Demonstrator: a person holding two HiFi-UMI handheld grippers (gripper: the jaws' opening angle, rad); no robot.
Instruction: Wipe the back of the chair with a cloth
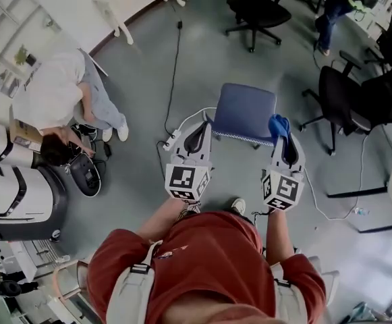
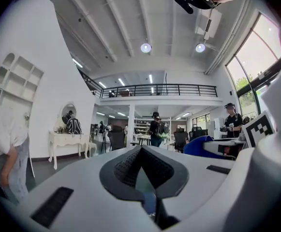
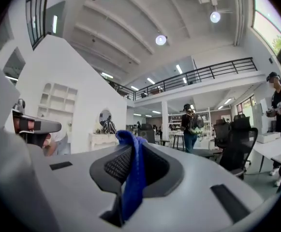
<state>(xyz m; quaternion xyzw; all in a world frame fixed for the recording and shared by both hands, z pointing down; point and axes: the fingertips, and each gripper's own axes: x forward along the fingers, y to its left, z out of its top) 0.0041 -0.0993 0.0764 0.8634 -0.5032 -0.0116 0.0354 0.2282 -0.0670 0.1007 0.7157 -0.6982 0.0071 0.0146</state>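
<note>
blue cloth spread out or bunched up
Bunched up: the blue cloth is a narrow wad pinched between the fingers of the right gripper.

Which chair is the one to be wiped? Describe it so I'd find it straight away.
Look at the open grey floor in the middle of the head view, straight ahead of the person in the red shirt. The chair stands there, just right of the white power strip. It is the only blue one, plain and square-looking; its neighbours are black office chairs on star bases.
</note>
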